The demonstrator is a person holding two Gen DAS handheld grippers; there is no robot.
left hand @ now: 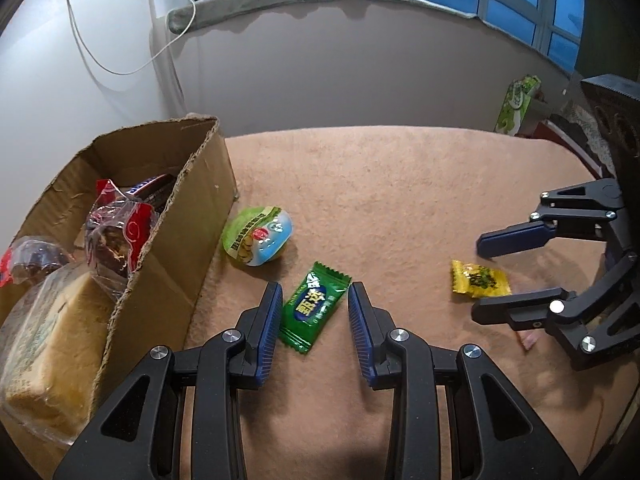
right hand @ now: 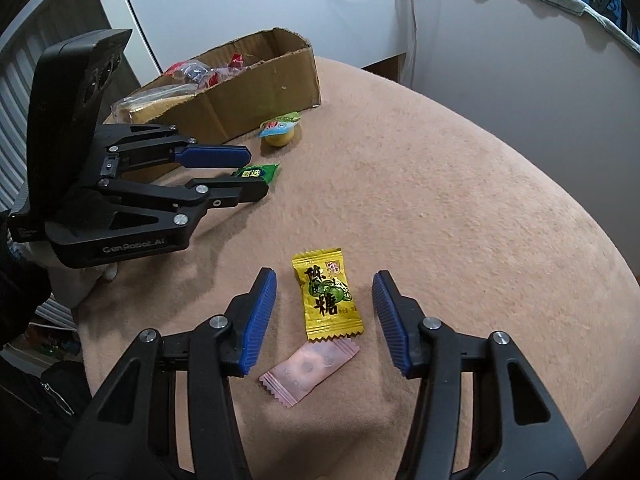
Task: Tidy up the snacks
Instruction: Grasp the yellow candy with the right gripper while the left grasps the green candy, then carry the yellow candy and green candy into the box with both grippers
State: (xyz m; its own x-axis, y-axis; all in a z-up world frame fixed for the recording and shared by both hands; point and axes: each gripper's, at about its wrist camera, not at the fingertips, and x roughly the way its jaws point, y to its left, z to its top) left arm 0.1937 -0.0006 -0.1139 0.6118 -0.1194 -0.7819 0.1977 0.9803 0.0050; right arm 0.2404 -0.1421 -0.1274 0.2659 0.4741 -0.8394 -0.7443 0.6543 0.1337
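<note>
While the tan, cloth-covered counter (right hand: pixel 460 184) fills most of what I see, the next biggest thing is the torn cardboard box (left hand: pixel 180 248) at its far left, already loaded with a wrapped block of bread (left hand: pixel 52 344) and some clear and red snack bags (left hand: pixel 116 224). Just beside the box's right wall a round jelly cup (left hand: pixel 258 236) with a green and blue lid lies tilted on the cloth. My left gripper (left hand: pixel 314 308) hangs over the green candy packet (left hand: pixel 314 306), which lies flat on the counter between my left fingers (left hand: pixel 269 320); the blue pads stand just apart on either side of the wrapper, close but not pressing on it, so the packet is not pinched. Well to the right, my right gripper (right hand: pixel 324 308) is spread wider around the yellow candy packet (right hand: pixel 328 300), which also lies flat on the cloth with a gap to each of my right fingers (right hand: pixel 258 320). Nearer to me, touching the yellow packet's near edge, lies a smaller pale pink candy packet (right hand: pixel 310 370). Neither gripper holds anything at this moment.
</note>
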